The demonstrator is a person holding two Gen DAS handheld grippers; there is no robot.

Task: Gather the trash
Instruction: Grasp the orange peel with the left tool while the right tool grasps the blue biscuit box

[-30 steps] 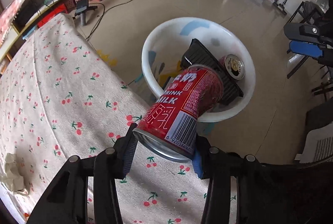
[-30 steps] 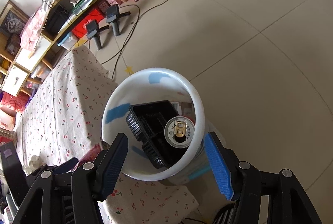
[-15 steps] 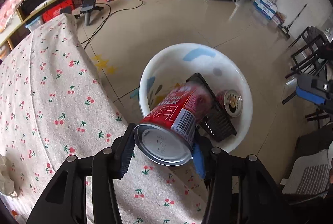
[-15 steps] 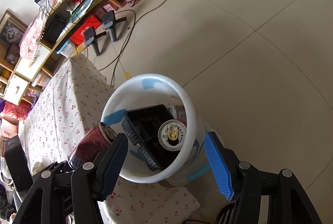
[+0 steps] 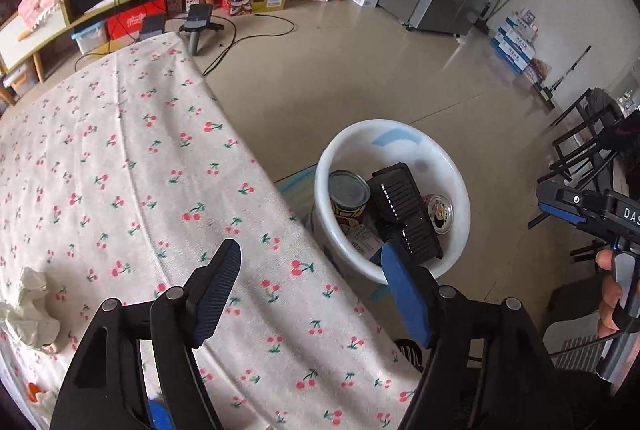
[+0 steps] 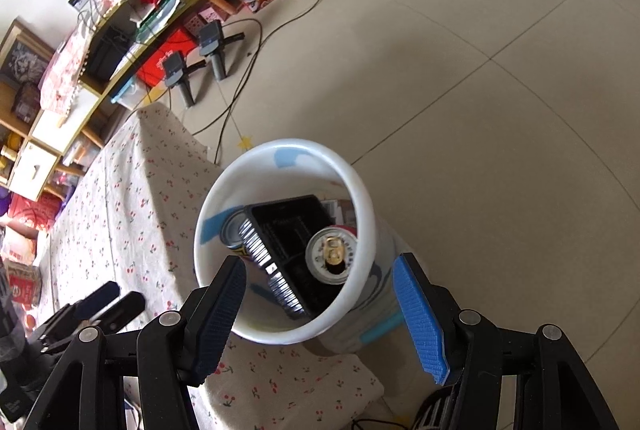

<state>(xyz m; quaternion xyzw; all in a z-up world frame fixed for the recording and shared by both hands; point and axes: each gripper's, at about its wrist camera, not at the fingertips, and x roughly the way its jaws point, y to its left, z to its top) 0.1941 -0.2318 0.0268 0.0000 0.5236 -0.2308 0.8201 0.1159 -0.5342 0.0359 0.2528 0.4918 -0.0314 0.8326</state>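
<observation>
Red can point(image 5: 349, 200) in white bin point(image 5: 460, 190) | beyond left tongs point(image 5: 310, 288), just spread, empty | right tongs point(image 6: 320, 314) spread

White round bin point(image 5: 460, 190) on the floor, just beside the table edge, blue patches on its inner wall. Inside: red can point(image 5: 349, 195) upside down at the left, plain silver base facing up, yellow print low on its side. Black ribbed plastic tray point(image 5: 404, 214) tilted across the middle, leaning between the two cans. Second can point(image 5: 440, 212) at the right, upright, pull-tab top showing. Printed paper scrap point(image 5: 362, 240) low near the front wall. Crumpled white tissue point(image 5: 28, 306) lying on the table, well apart from the bin.
</observation>
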